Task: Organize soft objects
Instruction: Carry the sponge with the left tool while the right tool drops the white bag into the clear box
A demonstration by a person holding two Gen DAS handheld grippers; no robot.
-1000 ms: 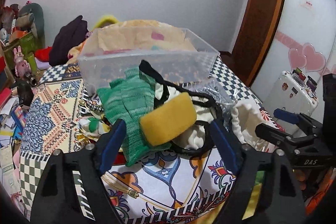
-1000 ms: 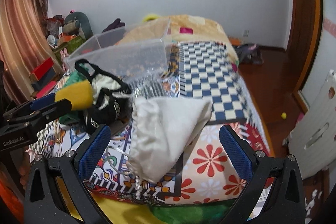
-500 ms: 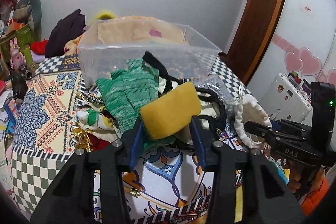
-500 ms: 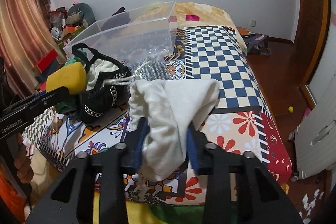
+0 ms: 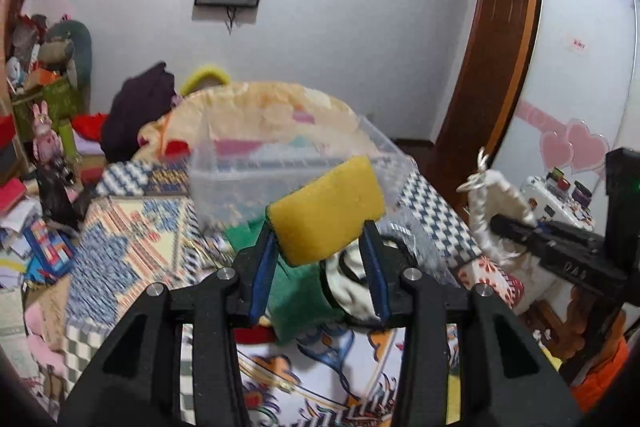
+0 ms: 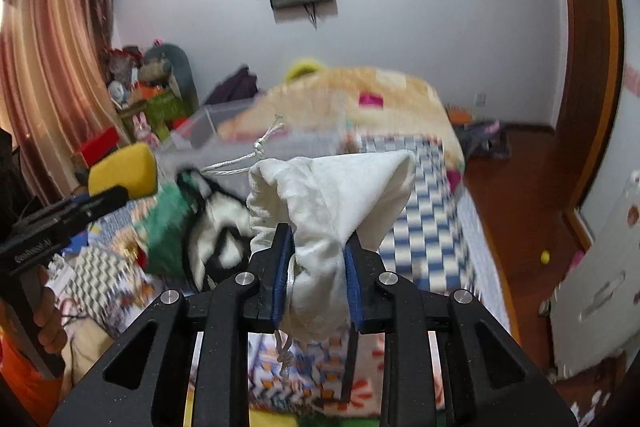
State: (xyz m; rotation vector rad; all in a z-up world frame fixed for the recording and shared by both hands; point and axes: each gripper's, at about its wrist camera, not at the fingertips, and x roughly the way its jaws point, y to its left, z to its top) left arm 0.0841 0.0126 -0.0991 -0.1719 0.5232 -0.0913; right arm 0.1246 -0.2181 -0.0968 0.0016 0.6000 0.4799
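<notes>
My left gripper [image 5: 318,267] is shut on a yellow sponge [image 5: 326,209] and holds it above the bed, in front of the clear plastic bin [image 5: 240,183]. My right gripper [image 6: 318,267] is shut on a white drawstring pouch [image 6: 332,203], lifted off the bed; its cord [image 6: 240,157] trails to the left. The pouch also shows in the left wrist view [image 5: 498,203], and the sponge shows in the right wrist view [image 6: 122,173]. A green glove [image 5: 298,291] and a black-and-white bag [image 6: 216,231] lie on the bed below.
The patterned bedspread [image 5: 132,239] has a folded quilt [image 5: 264,111] behind the bin. Toys and boxes [image 5: 44,131] crowd the left side. A wooden door [image 5: 484,75] and a white case [image 5: 556,199] stand at the right.
Both grippers closed, the left on the sponge and the right on the pouch, then lifted them off the bed. The views tilted upward.
</notes>
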